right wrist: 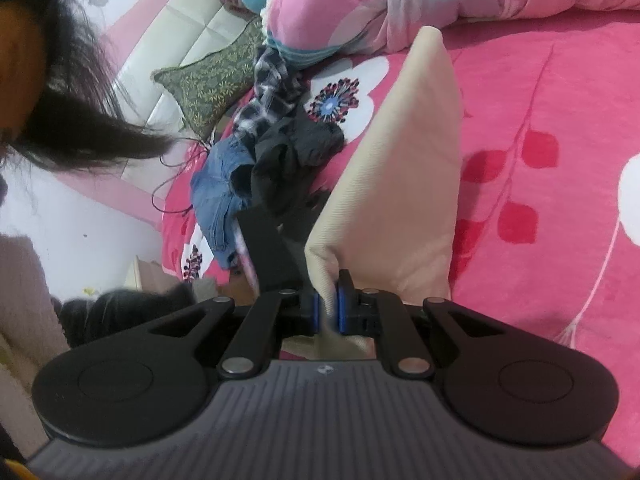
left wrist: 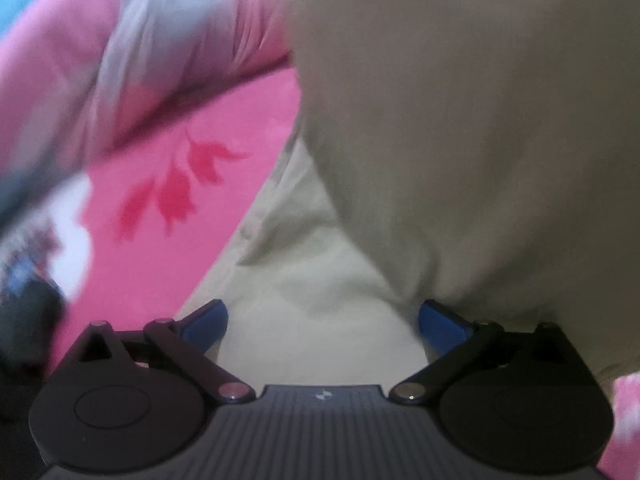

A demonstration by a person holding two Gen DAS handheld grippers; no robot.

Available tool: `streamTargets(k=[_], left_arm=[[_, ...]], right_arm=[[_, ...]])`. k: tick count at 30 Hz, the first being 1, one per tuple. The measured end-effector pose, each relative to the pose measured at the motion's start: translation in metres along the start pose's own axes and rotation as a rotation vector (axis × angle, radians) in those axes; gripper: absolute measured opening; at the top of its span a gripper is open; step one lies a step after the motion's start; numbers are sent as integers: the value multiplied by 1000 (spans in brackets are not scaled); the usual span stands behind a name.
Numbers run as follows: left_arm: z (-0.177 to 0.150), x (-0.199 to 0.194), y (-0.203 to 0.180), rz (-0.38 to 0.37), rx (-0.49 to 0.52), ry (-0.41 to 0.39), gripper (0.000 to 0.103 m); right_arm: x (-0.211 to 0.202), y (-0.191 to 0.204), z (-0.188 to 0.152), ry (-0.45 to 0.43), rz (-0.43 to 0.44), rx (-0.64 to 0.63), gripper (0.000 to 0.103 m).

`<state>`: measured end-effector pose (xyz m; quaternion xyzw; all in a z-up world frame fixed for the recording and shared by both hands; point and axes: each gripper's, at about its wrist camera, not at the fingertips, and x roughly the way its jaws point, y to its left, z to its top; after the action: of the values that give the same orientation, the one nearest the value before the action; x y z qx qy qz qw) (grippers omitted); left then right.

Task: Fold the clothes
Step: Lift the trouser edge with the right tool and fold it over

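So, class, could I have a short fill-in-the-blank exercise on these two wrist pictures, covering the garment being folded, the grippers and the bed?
1. The right gripper is shut on the ____ twill garment.
2. The left gripper, above the same cloth, has its blue pads spread ____.
3. The garment lies on a ____ floral bedspread.
4. Left of the garment sits a heap with black clothes and ____ denim.

Missing words: beige; open; pink; blue
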<state>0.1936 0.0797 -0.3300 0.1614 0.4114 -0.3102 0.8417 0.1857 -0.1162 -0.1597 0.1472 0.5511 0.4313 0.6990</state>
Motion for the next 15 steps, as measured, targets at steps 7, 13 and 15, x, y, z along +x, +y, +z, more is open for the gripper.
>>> streamTargets(k=[7, 13, 15], left_arm=[[-4, -32, 18, 52, -140, 10, 97], [-38, -97, 48, 94, -377, 34, 96], [-52, -119, 59, 91, -468, 52, 94]], right_arm=[[17, 17, 0, 28, 21, -26, 7], [53, 37, 1, 95, 89, -53, 7], [70, 45, 0, 119, 117, -64, 7]])
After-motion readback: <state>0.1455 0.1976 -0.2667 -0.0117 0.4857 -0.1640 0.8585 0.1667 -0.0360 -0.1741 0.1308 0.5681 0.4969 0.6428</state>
